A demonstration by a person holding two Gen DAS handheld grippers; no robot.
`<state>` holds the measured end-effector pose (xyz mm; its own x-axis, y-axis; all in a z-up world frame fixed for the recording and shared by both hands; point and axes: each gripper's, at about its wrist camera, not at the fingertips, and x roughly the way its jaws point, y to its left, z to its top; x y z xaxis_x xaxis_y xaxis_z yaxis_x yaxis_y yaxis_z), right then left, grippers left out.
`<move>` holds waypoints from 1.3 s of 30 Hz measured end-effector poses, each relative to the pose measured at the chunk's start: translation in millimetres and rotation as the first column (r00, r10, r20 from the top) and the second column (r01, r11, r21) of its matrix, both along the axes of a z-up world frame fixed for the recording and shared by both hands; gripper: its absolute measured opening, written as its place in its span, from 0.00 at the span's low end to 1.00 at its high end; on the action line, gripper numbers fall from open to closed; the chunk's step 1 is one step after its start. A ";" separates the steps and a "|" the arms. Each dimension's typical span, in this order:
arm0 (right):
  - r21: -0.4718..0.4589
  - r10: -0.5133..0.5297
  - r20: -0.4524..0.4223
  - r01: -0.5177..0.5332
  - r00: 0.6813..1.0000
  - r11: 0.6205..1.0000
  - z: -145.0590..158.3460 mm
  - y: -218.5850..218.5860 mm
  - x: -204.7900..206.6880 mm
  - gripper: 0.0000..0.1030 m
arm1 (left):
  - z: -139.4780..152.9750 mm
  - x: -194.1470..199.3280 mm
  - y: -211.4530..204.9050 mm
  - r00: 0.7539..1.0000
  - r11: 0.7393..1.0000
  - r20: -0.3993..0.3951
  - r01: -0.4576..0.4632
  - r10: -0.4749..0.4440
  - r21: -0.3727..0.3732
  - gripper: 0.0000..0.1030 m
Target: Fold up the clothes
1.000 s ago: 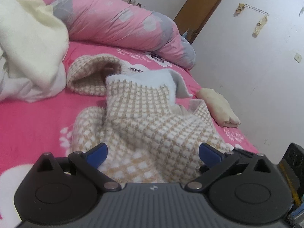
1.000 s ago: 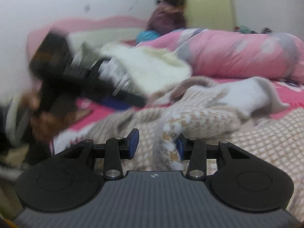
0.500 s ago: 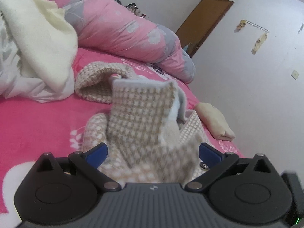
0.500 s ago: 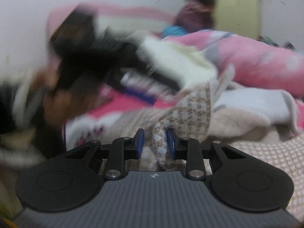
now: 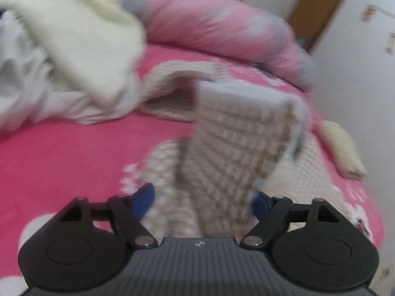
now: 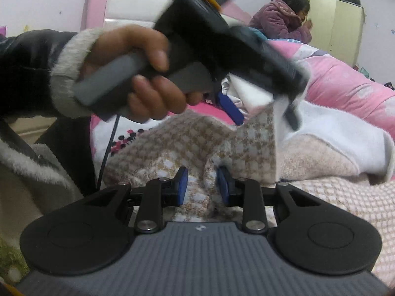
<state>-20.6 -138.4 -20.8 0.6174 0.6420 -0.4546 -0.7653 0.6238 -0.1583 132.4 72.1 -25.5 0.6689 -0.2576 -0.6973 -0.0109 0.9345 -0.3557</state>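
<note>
A beige-and-white checked fleece garment [image 5: 234, 148] with a white lining lies crumpled on the pink bed sheet [image 5: 61, 160]. One flap of it stands up between the wide-apart blue fingers of my left gripper [image 5: 203, 197], which is open. In the right wrist view a hand holds that left gripper [image 6: 261, 113] above the garment [image 6: 172, 138], with the raised flap against its right finger. My right gripper [image 6: 202, 187] is low at the garment's near edge, shut on a bunched fold of checked fabric.
A heap of cream and white clothes [image 5: 74, 49] lies at the left. A rolled pink-and-grey duvet [image 5: 209, 19] runs along the back. A folded cream garment [image 5: 343, 148] sits near the bed's right edge. A person [image 6: 284, 22] sits beyond the bed.
My right gripper closed on the fold. The checked flap rose higher between my left fingers, which drew slightly closer. The hand with the left gripper came up nearer in the right wrist view.
</note>
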 end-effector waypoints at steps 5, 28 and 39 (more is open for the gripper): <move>0.052 -0.007 -0.005 0.007 1.000 0.999 -3.9 -10.7 -2.2 0.30 | 1.1 -12.3 1.7 1.000 0.997 0.006 -0.027 0.026 0.076 0.69; 0.090 -0.030 0.009 0.029 1.000 0.996 -3.6 -27.1 -5.5 0.66 | -16.9 17.4 -39.8 0.999 0.962 -0.032 0.037 -0.029 0.271 0.34; 0.416 -0.284 -0.144 0.319 0.948 0.851 70.2 -136.6 53.2 0.74 | 13.6 -41.6 -2.1 0.984 0.978 0.174 -0.071 0.036 0.196 0.18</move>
<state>32.6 -275.0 49.4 0.7880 0.5713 -0.2296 -0.5272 0.8186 0.2278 90.8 70.0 -11.8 0.7899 -0.0845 -0.6073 -0.0188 0.9867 -0.1617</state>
